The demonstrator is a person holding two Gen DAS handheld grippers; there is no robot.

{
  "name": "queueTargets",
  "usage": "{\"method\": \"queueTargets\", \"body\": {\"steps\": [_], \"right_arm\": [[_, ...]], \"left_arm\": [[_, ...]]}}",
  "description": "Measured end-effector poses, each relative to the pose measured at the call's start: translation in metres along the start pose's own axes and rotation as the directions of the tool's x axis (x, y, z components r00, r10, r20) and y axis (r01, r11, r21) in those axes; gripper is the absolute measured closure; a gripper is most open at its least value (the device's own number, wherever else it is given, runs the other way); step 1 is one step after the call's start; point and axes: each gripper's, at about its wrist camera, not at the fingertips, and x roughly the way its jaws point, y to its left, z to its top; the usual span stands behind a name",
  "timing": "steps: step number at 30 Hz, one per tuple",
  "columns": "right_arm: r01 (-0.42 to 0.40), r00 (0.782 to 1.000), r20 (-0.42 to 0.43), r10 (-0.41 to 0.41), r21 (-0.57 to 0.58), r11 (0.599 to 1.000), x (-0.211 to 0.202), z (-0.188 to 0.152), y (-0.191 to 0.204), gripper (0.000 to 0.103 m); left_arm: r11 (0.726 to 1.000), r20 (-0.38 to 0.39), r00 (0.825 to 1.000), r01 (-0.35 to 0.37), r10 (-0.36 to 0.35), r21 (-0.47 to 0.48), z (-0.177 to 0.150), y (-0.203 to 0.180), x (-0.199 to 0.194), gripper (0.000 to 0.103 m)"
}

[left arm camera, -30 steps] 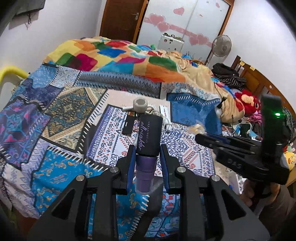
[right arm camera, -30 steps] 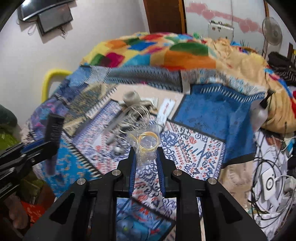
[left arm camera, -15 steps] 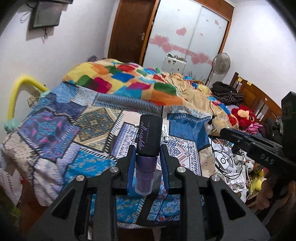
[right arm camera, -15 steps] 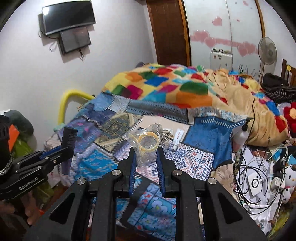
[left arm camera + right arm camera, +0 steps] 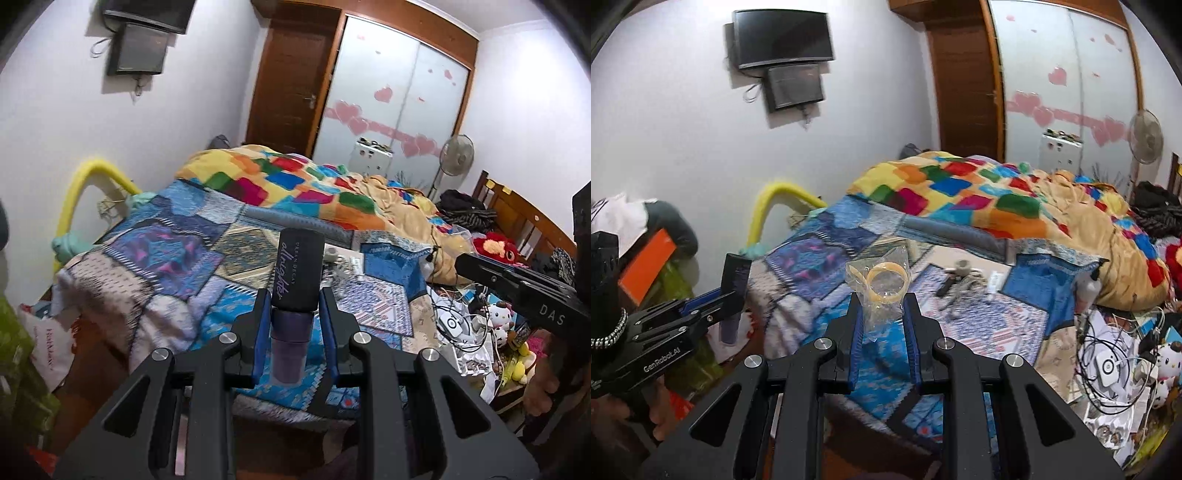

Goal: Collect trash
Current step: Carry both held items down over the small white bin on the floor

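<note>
Patchwork bed (image 5: 177, 258) mid-frame; my left gripper (image 5: 293, 310) tilts downward, clamping an upright purple spray bottle (image 5: 295, 291), my right gripper (image 5: 882, 314) pinching a clear plastic bag (image 5: 882, 291).

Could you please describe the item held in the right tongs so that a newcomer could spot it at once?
Start at the bed, then look to the right tongs in front of it. They pinch a small clear plastic bag holding yellow rings, unlike the dark bottle in the left tongs.
</note>
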Motion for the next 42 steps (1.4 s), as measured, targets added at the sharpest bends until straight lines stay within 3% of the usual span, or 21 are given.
{"method": "queueTargets", "body": {"steps": [7, 15, 21, 26, 29, 33, 40, 42], "right_arm": [[-0.077, 0.997, -0.025, 0.075, -0.055, 0.996, 0.004, -0.014, 0.055, 0.084], [-0.160, 0.984, -0.103, 0.147, -0.127, 0.979, 0.029, -0.039, 0.119, 0.084], [-0.220, 0.960, -0.212, 0.185, -0.155, 0.963, 0.065, -0.062, 0.156, 0.084], [-0.236, 0.930, -0.329, 0.167, -0.183, 0.955, 0.106, -0.086, 0.176, 0.084], [-0.243, 0.902, -0.405, 0.149, -0.192, 0.951, 0.133, -0.105, 0.184, 0.084], [-0.271, 0.847, -0.509, 0.154, -0.164, 0.948, 0.169, -0.129, 0.188, 0.084], [-0.306, 0.738, -0.652, 0.176, -0.092, 0.947, 0.222, -0.164, 0.194, 0.084], [-0.309, 0.719, -0.672, 0.176, -0.082, 0.948, 0.233, -0.170, 0.195, 0.084]], "left_arm": [[0.997, 0.001, 0.998, -0.067, 0.067, -0.043, -0.026, 0.048, -0.044, 0.078], [0.984, -0.050, 0.988, -0.148, 0.144, -0.100, -0.059, 0.106, -0.063, 0.078], [0.969, -0.151, 0.972, -0.203, 0.182, -0.142, -0.090, 0.149, -0.048, 0.078], [0.955, -0.277, 0.944, -0.234, 0.178, -0.183, -0.124, 0.183, -0.017, 0.078], [0.946, -0.350, 0.921, -0.251, 0.169, -0.205, -0.145, 0.196, 0.005, 0.078], [0.936, -0.440, 0.885, -0.271, 0.149, -0.227, -0.174, 0.212, 0.033, 0.078], [0.909, -0.581, 0.808, -0.312, 0.101, -0.277, -0.221, 0.240, 0.078, 0.078], [0.898, -0.612, 0.787, -0.323, 0.079, -0.299, -0.232, 0.250, 0.089, 0.078]]}}
